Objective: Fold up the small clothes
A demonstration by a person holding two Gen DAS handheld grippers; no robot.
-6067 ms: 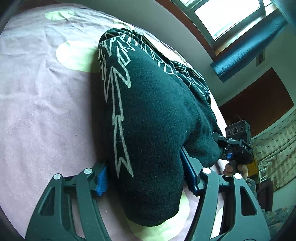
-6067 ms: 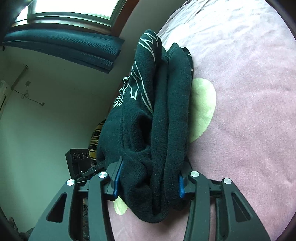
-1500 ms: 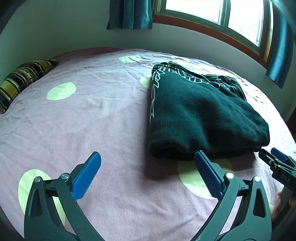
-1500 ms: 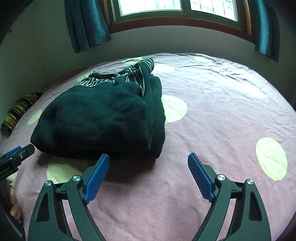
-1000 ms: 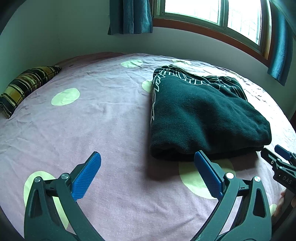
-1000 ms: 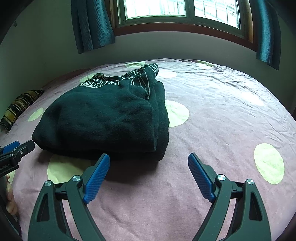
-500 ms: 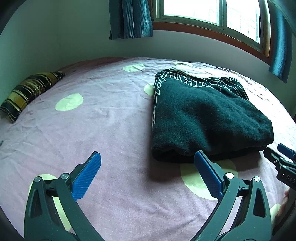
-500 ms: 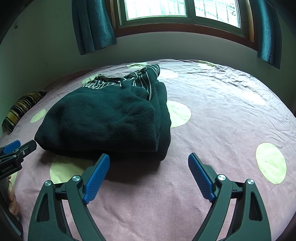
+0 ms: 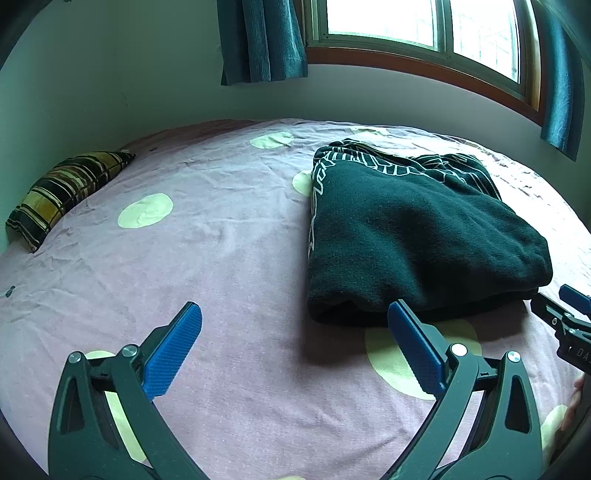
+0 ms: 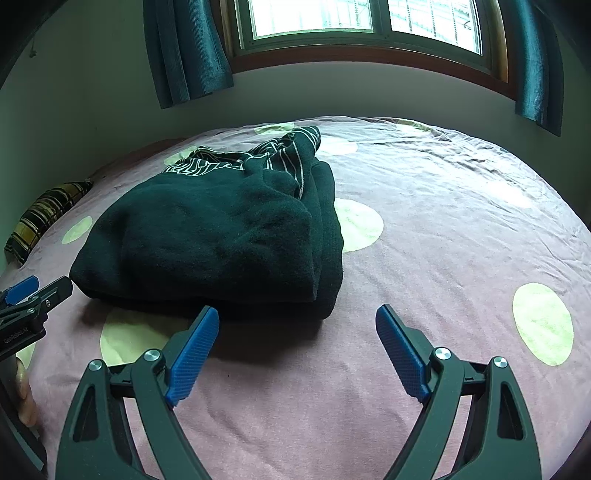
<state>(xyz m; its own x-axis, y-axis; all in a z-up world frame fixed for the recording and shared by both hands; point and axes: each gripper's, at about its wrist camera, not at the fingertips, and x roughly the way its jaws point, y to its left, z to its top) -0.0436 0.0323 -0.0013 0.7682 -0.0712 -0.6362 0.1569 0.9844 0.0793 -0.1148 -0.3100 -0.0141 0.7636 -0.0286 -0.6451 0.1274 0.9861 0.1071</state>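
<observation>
A dark green sweater with white line patterns (image 9: 413, 229) lies folded in a thick stack on the pink bed sheet (image 9: 229, 251). It also shows in the right wrist view (image 10: 221, 229). My left gripper (image 9: 295, 314) is open and empty, held above the sheet in front of the sweater's near left corner. My right gripper (image 10: 297, 314) is open and empty, in front of the sweater's near right corner. Neither touches the cloth. Each gripper's tip shows at the edge of the other's view.
The sheet has pale green dots. A striped yellow and black pillow (image 9: 62, 192) lies at the far left of the bed. A wall with a window (image 10: 362, 22) and teal curtains (image 10: 184, 51) stands behind the bed.
Six seconds ago both grippers were shut on the sweater. Now both are open and drawn back, and the sweater lies folded. Over the last second both drifted slightly back.
</observation>
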